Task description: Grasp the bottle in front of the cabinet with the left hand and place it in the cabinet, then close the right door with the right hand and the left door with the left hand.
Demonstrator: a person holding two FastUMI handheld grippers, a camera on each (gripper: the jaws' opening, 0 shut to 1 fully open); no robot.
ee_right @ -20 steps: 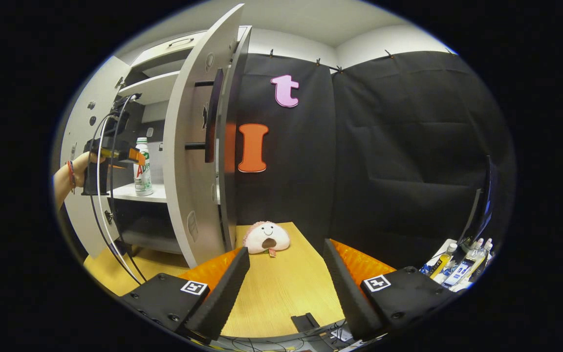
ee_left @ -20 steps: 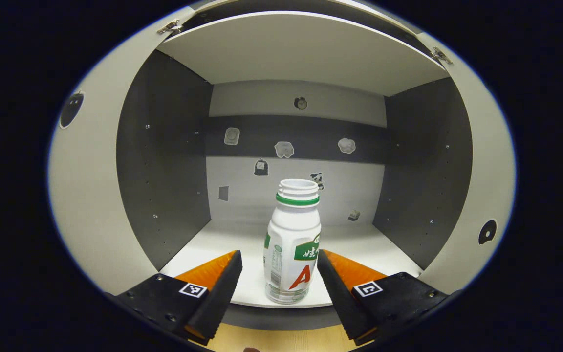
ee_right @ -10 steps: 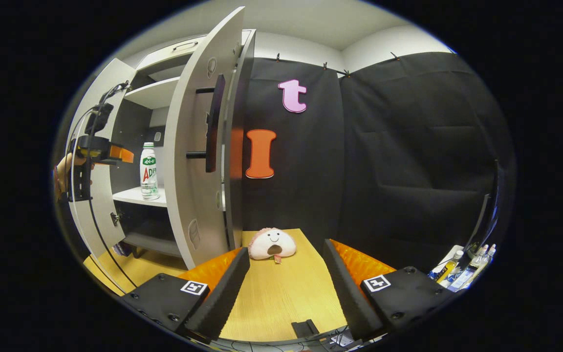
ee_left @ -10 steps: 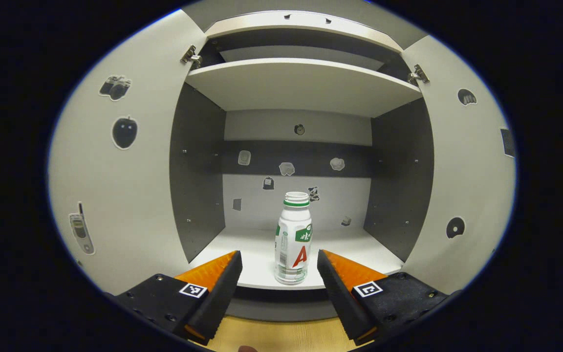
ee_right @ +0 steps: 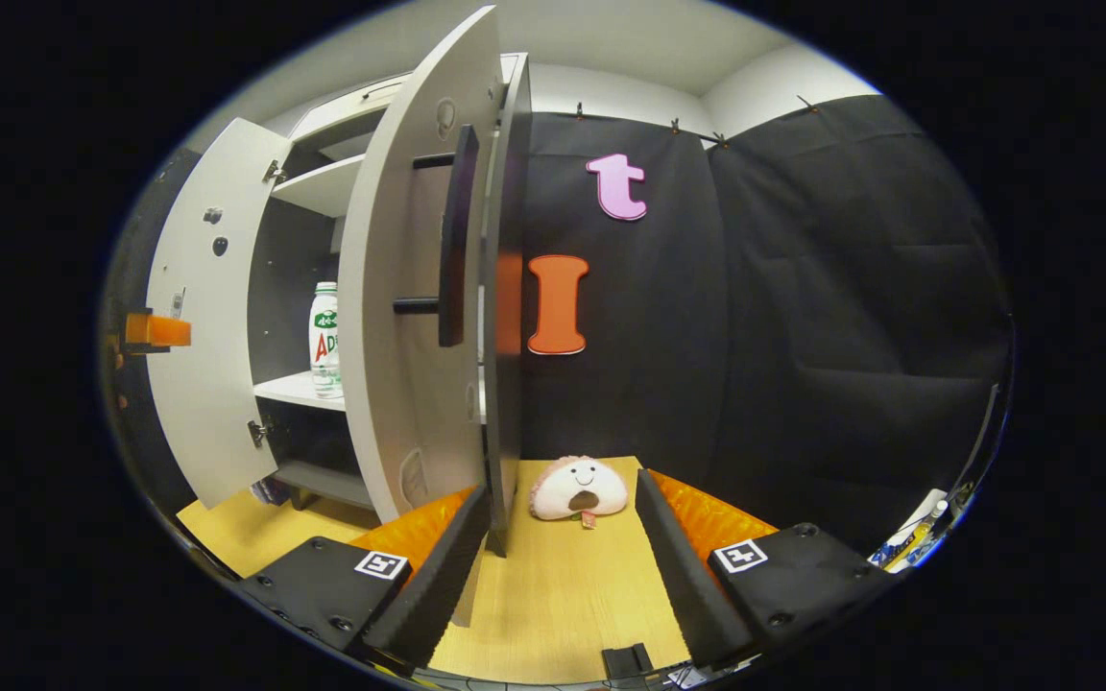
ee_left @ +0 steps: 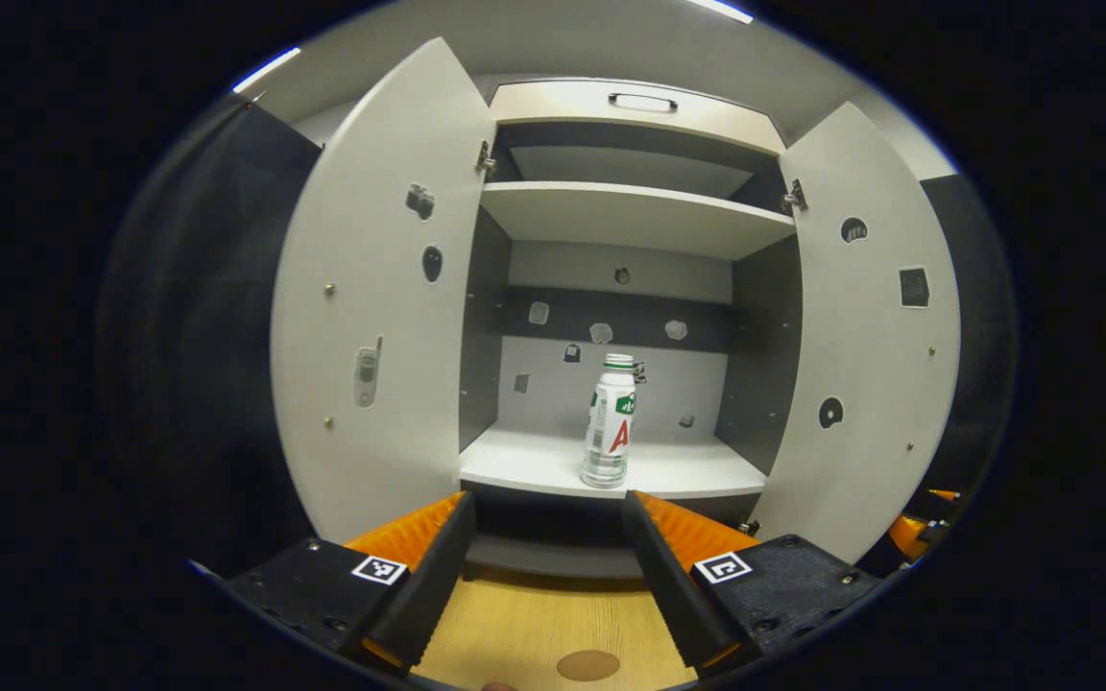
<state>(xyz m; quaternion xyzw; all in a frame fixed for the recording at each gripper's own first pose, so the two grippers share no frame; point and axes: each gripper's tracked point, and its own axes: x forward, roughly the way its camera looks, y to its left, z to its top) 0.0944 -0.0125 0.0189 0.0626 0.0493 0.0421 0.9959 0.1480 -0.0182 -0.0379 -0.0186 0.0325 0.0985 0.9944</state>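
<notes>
Left gripper view: your bottle (ee_left: pixel 610 420) stands upright on the cabinet's lower shelf (ee_left: pixel 553 465), both doors swung wide. Your left gripper (ee_left: pixel 548 566) hangs before it, jaws apart and empty. Your right gripper (ee_right: pixel 561 561) is likewise spread over the desk (ee_right: pixel 563 595), just beside the right door (ee_right: pixel 409 317).

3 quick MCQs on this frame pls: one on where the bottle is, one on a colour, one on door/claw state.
1. Where does the bottle stand?
A. on the table in front of the cabinet
B. on a cabinet shelf, near its front edge
C. in the left claw

2. What colour is the band at the bottle's neck?
A. green
B. blue
C. yellow

3. How do the cabinet doors stand?
A. both shut
B. right shut, left open
C. both open

Key: 1 B, the bottle stands upright on the shelf, apart from the open left claw. 2 A, a green ring sits under its open mouth. 3 C, the left door and right door are both swung wide.
</notes>
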